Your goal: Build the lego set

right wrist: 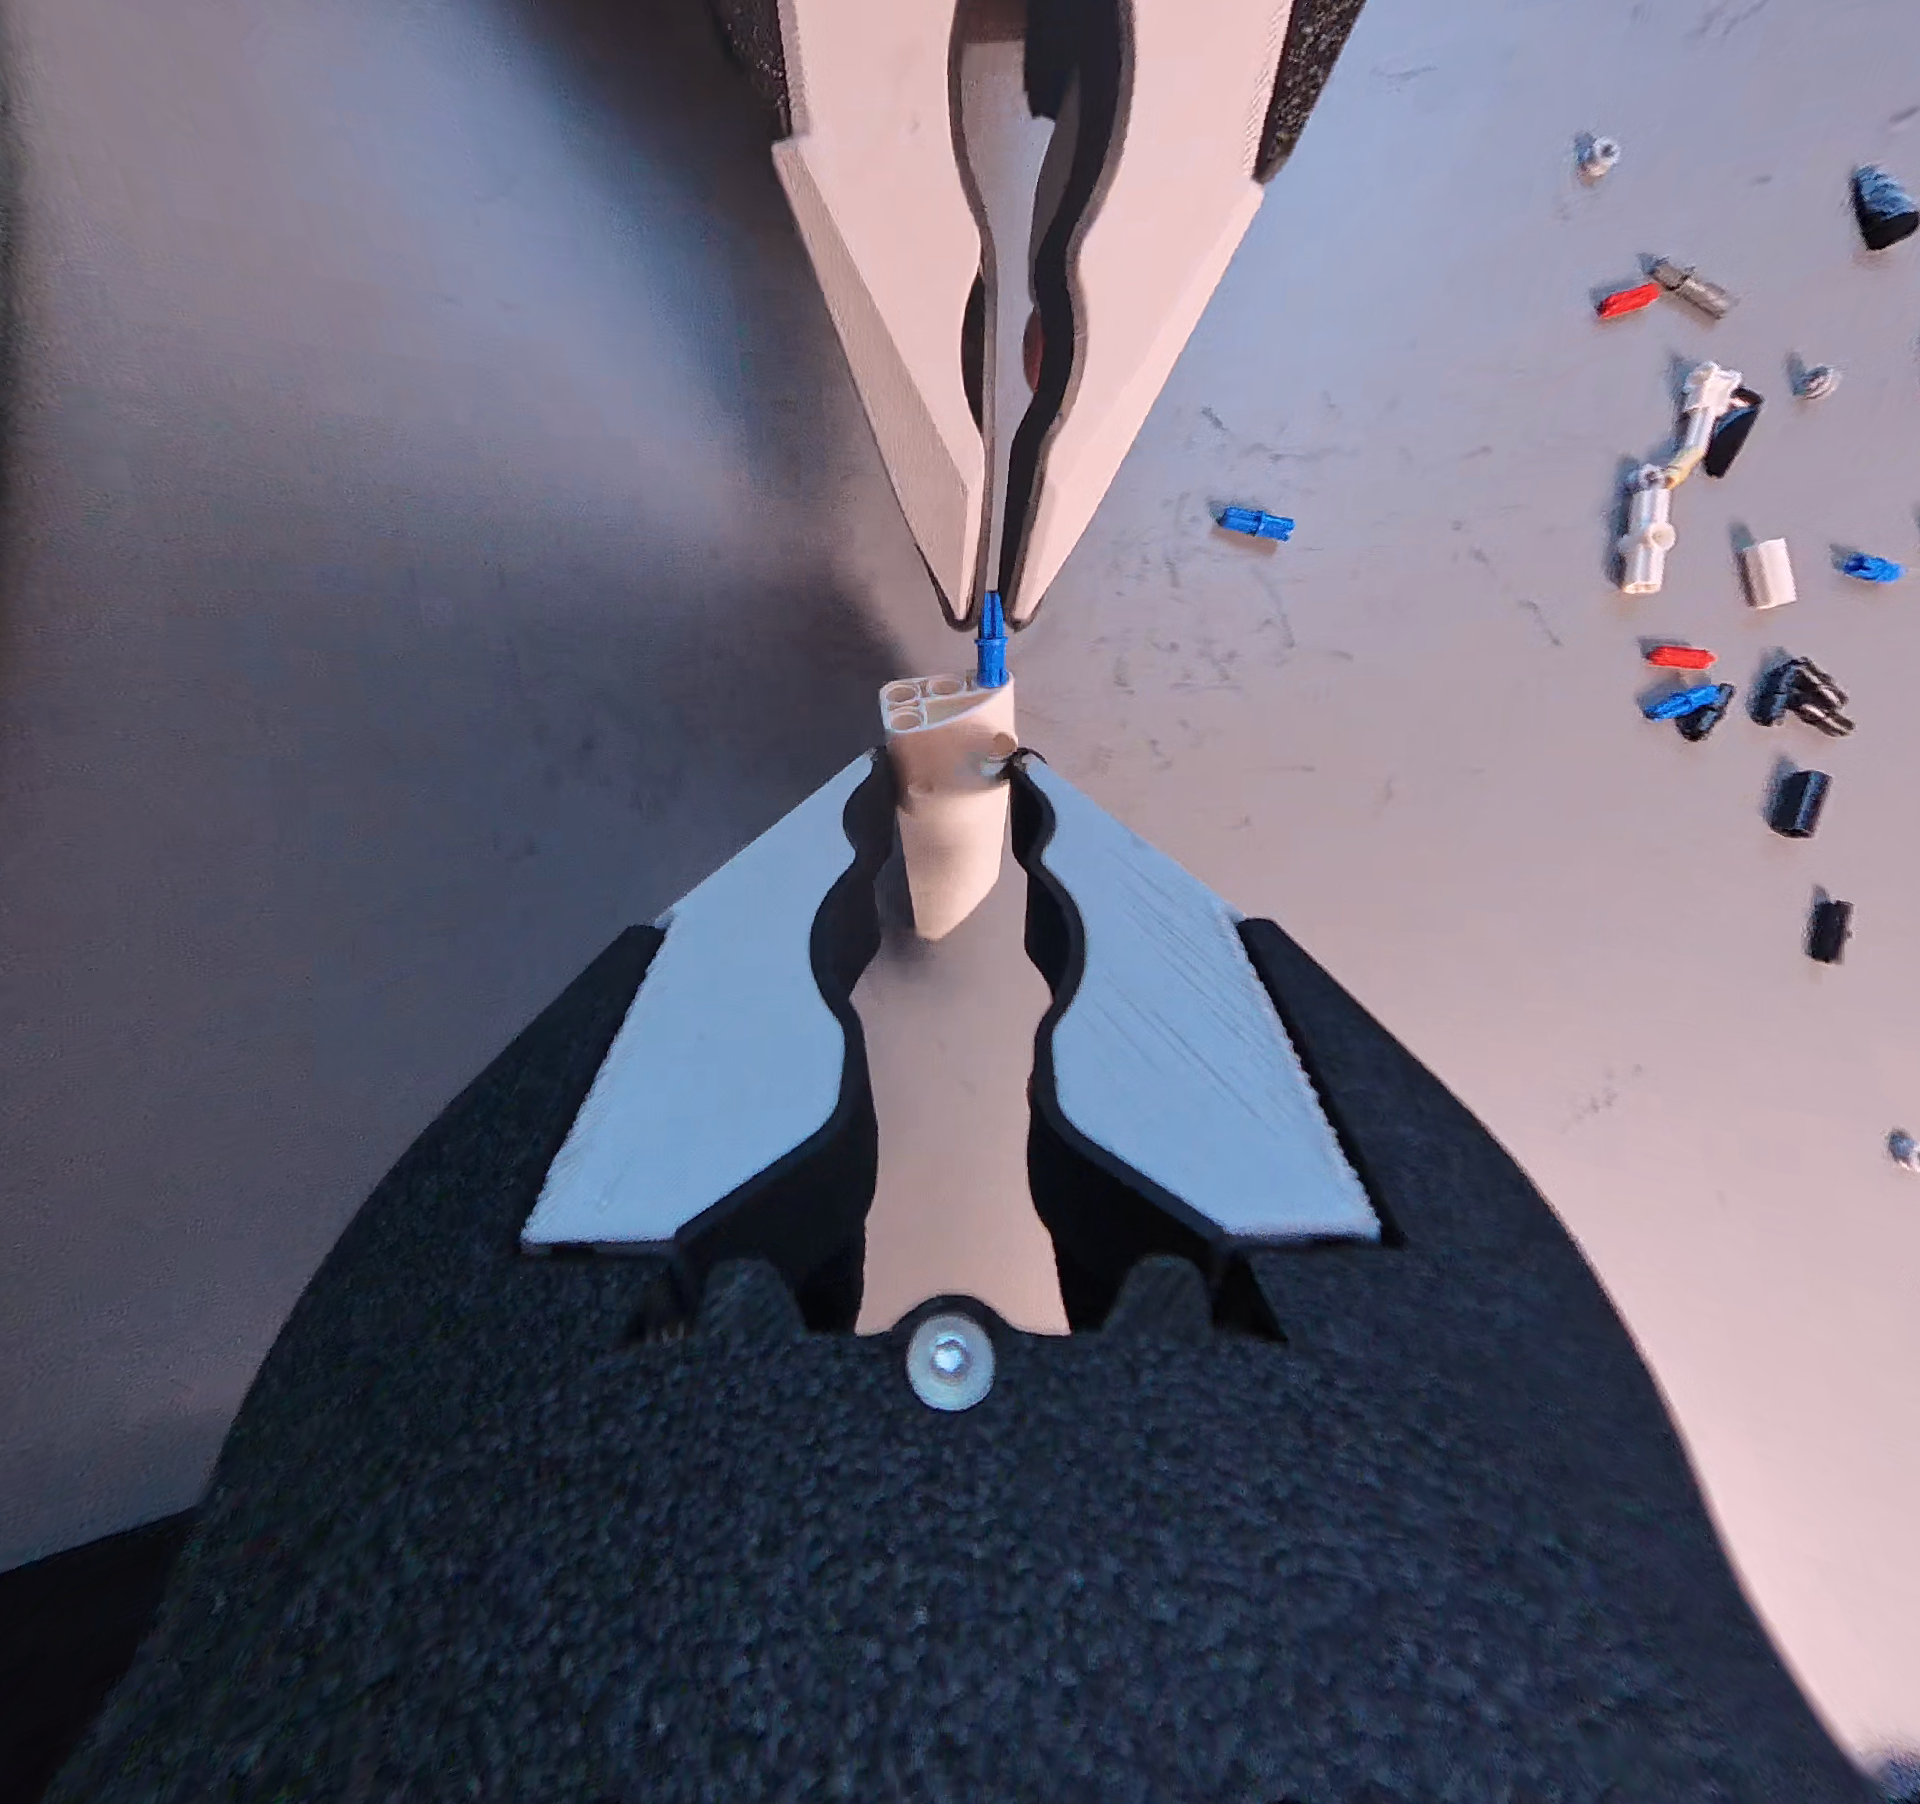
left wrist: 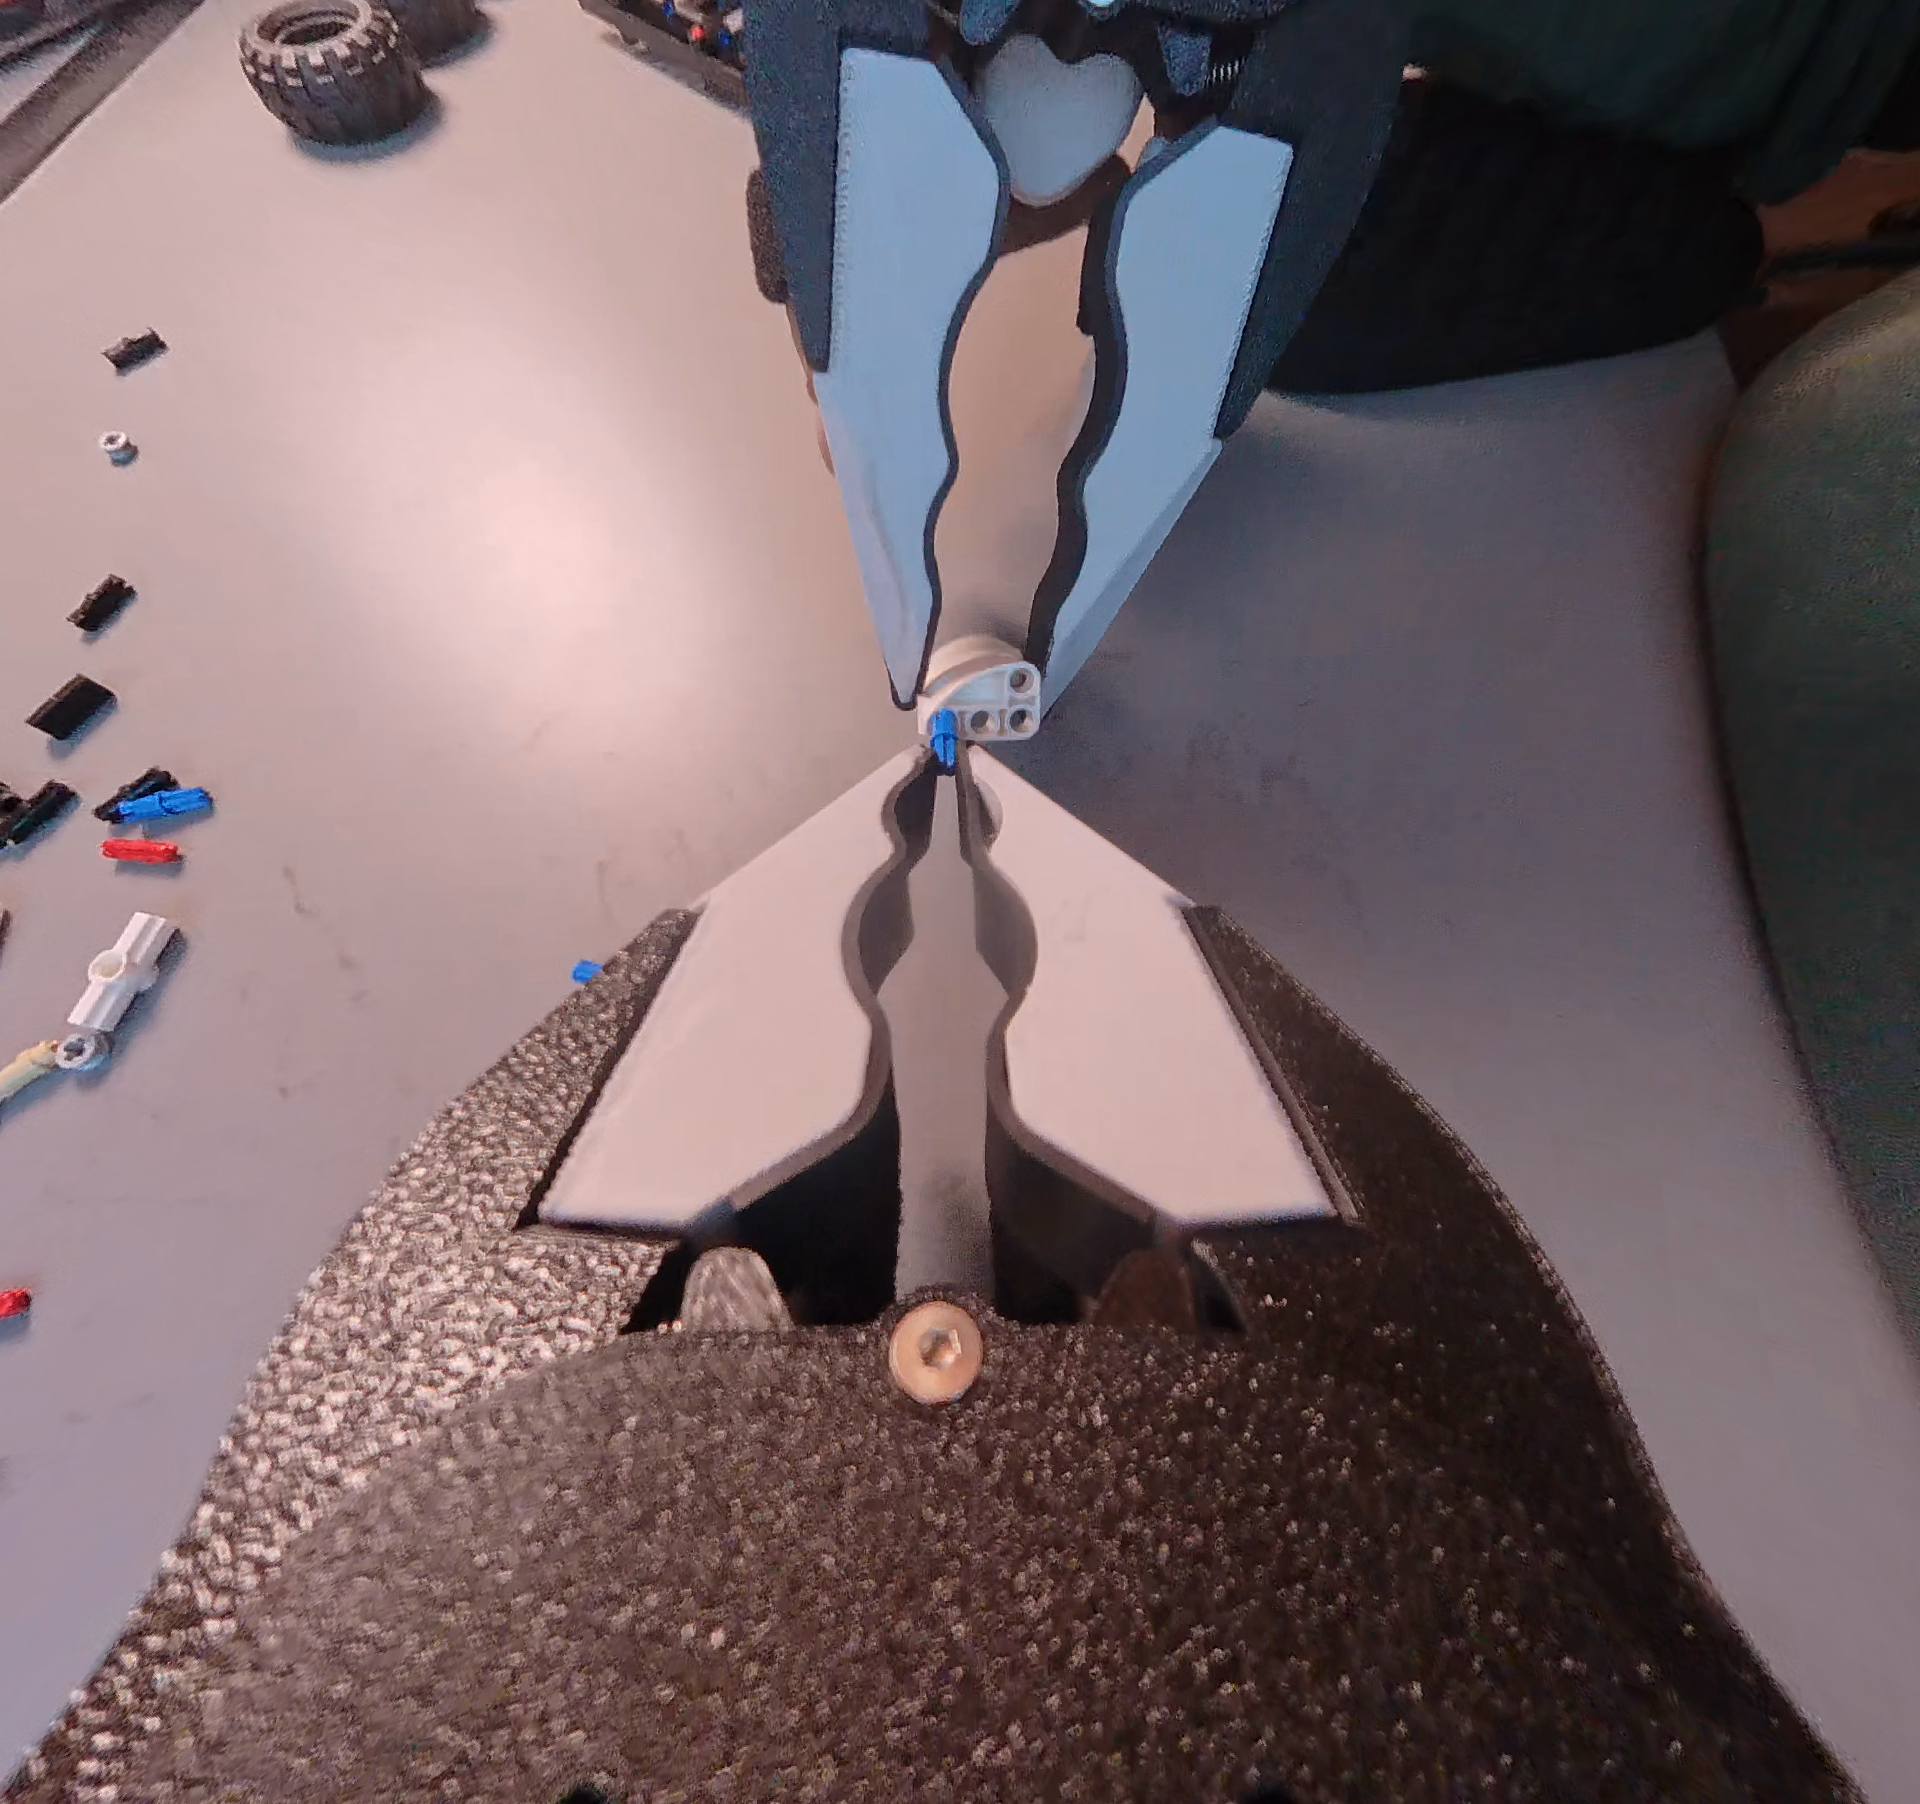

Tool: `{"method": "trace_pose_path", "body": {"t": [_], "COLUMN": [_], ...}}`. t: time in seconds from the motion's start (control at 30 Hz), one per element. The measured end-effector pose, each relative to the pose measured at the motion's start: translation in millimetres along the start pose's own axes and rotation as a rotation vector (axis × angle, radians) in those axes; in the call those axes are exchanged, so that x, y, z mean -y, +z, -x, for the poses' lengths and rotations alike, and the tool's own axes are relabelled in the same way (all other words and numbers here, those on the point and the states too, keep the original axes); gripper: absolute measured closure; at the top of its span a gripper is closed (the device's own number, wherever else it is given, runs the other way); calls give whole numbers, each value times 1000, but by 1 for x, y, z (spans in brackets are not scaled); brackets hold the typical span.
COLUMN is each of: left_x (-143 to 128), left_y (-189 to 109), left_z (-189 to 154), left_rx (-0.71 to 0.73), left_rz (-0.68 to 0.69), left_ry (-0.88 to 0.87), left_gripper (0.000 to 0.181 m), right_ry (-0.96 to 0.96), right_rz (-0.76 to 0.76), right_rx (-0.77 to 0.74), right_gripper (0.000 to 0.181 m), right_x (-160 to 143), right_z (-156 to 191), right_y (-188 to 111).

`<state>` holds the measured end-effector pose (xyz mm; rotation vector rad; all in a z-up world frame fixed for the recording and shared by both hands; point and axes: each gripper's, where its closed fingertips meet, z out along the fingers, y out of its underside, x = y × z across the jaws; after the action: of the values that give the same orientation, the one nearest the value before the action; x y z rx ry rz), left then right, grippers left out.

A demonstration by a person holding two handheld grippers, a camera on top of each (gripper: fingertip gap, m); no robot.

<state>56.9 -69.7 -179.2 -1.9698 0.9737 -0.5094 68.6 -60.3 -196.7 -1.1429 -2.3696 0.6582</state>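
In the left wrist view, the left gripper (left wrist: 943,765) pinches a small blue pin (left wrist: 944,724) and pokes it into a corner hole of the white piece (left wrist: 987,700), which the right gripper (left wrist: 971,689) squeezes above the table (left wrist: 468,528). Four tires (left wrist: 332,66) and many loose bits (left wrist: 156,804) wait, so most building is left. In the right wrist view, the pin looks only partly in, I think.
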Motion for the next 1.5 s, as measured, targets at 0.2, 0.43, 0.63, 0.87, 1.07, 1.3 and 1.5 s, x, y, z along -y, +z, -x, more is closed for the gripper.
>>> {"method": "trace_pose_path", "body": {"t": [0.2, 0.43, 0.63, 0.87, 1.07, 1.3, 1.5], "left_x": [-23, -28, -23, -26, -27, -30, -33], "left_y": [5, 8, 6, 7, 8, 9, 12], "left_z": [-1, -1, 0, -1, -3, -3, -3], "left_rx": [2, -7, -15, -3, -25, -32, -10], "left_rz": [122, 137, 100, 122, 125, 146, 171], "left_ry": [15, 5, -14, 5, 7, 44, 122], "left_gripper": [178, 178, 178, 178, 178, 179, 179], "right_ry": [32, 87, 109, 117, 83, 26, 26], "right_rz": [-1, -74, -79, -95, -82, -119, -131], "right_rx": [23, 14, 9, -13, -34, -33, -34], "right_gripper": [162, 162, 162, 163, 163, 164, 165], "right_x": [-5, -4, -3, -3, -3, -2, -2], "right_z": [1, 1, 3, 3, 3, 5, 5], "right_y": [16, 16, 17, 17, 17, 16, 16]}}
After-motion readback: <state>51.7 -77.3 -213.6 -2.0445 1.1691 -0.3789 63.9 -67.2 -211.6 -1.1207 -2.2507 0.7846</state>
